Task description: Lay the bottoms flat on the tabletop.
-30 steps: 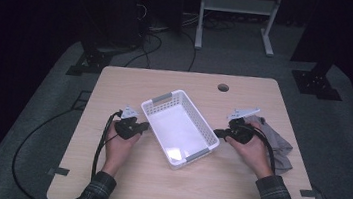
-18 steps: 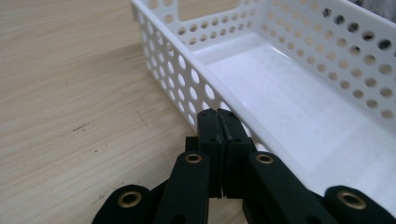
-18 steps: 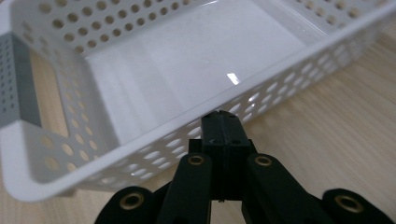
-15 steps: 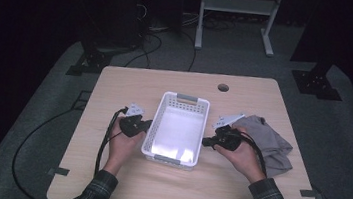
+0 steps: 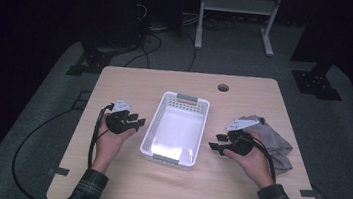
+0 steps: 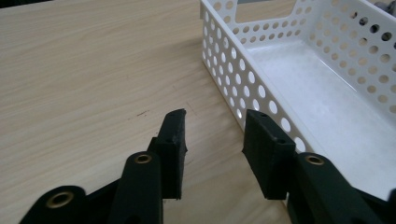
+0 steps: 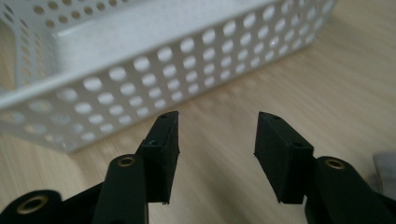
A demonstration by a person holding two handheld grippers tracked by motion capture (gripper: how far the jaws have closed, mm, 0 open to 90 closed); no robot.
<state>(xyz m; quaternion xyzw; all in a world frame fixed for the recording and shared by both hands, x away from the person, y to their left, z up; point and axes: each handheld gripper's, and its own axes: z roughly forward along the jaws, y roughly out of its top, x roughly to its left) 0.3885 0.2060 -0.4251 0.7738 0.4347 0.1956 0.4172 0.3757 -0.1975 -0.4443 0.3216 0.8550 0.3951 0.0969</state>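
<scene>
A white perforated basket [image 5: 151, 127] stands empty and lengthwise in the middle of the table. My left gripper [image 5: 138, 121] hovers just off its left wall [image 6: 233, 70]. Its jaws have just been opening and stand open [image 6: 215, 126] with nothing between them. My right gripper [image 5: 217, 142] is a short way off the basket's right wall [image 7: 187, 60]. Its jaws have also just been opening and are open [image 7: 217, 123] over bare wood. A crumpled grey cloth [image 5: 280, 146] lies behind the right hand.
The wooden table [image 5: 131, 79] has a round cable hole [image 5: 223, 87] near its far edge. Cables trail from both grippers. Beyond the table are a dark floor, cables and a white stand [image 5: 234, 15].
The basket has turned from diagonal to lengthwise. Both grippers sat against its sides; now they have drawn away from it outwards with their jaws spread.
</scene>
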